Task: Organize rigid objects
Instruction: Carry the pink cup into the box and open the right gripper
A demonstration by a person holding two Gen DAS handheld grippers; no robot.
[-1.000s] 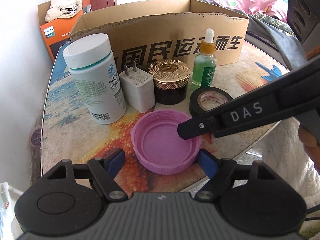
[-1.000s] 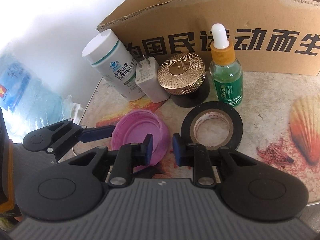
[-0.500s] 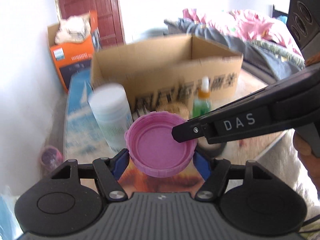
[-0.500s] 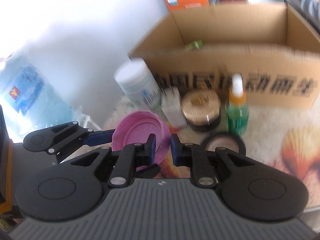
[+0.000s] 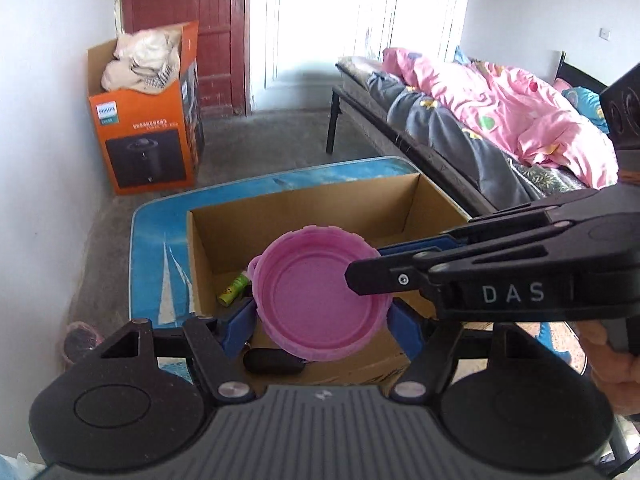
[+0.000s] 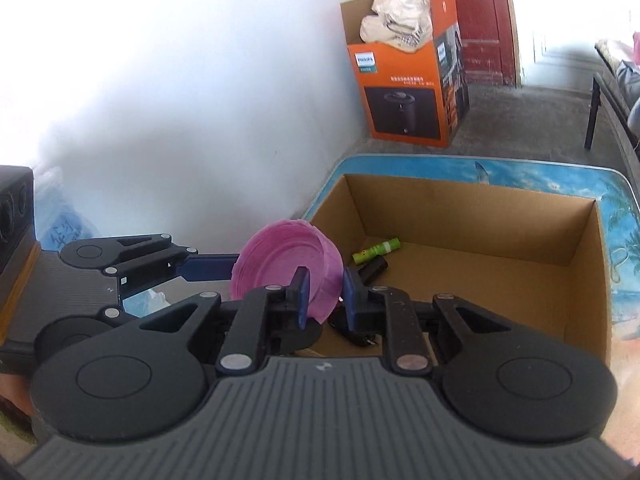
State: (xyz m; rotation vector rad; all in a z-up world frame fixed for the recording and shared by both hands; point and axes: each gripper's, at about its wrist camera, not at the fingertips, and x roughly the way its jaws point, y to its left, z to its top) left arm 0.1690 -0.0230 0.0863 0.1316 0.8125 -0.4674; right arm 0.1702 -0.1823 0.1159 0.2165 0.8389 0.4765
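- We are holding a pink plastic lid [image 5: 320,300] in the air with both tools at once, above the near end of an open cardboard box [image 5: 436,200].
- Our left tool [image 5: 320,320] is gripping the lid across its full width, one blue pad on each side of the rim.
- Our right tool [image 6: 324,298] is reaching in from the right and pinching the lid's rim wall between its nearly closed pads.
- The lid is facing hollow side up in the left wrist view and is tilting in the right wrist view.
- The box is sitting on a desk [image 6: 520,166] with a blue seaside print.
- Inside the box, a small green tube [image 6: 376,251] and a dark object [image 6: 372,268] are lying on the floor just beside each other.
- Behind the desk, an orange carton [image 5: 144,136] is standing on the floor by a red door [image 5: 180,16]; a bed [image 5: 480,112] with pink bedding is lying to the right.
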